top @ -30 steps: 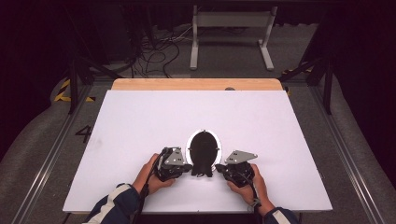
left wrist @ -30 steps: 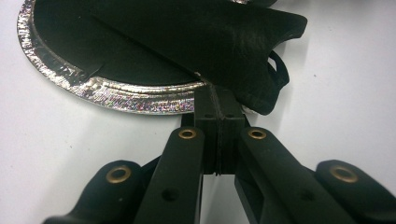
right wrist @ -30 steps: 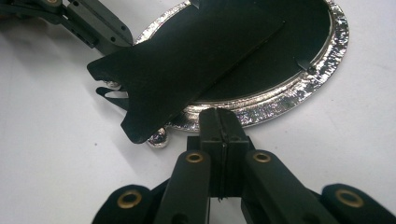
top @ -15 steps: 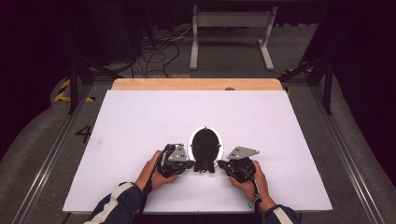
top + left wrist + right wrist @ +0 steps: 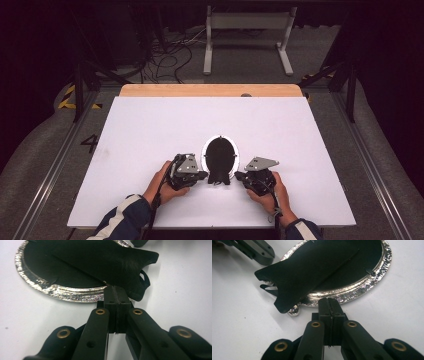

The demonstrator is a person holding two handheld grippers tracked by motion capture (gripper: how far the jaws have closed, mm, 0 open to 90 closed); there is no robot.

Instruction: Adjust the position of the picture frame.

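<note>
An oval picture frame (image 5: pixel 219 152) with a silver rim (image 5: pixel 62 291) (image 5: pixel 362 287) lies face down near the table's front middle. Its black back carries a black fold-out stand (image 5: pixel 112 262) (image 5: pixel 304 275), which points toward the person. My left gripper (image 5: pixel 204 175) (image 5: pixel 115 291) is shut, with its tips against the rim's near edge just under the stand. From the other side my right gripper (image 5: pixel 239 176) (image 5: pixel 329 302) is shut too, tips touching the rim beside a small silver ball foot (image 5: pixel 294 311). Nothing shows between either pair of jaws.
The frame rests on a white table top (image 5: pixel 150 130) with a wooden strip (image 5: pixel 210 90) along its far edge. Beyond the table are cables (image 5: pixel 165 55) and a metal stand (image 5: pixel 247 40) on the floor. The left gripper's jaws (image 5: pixel 257 251) show in the right gripper view.
Both grippers have edged slightly forward toward the frame's near end. The frame has barely shifted.
</note>
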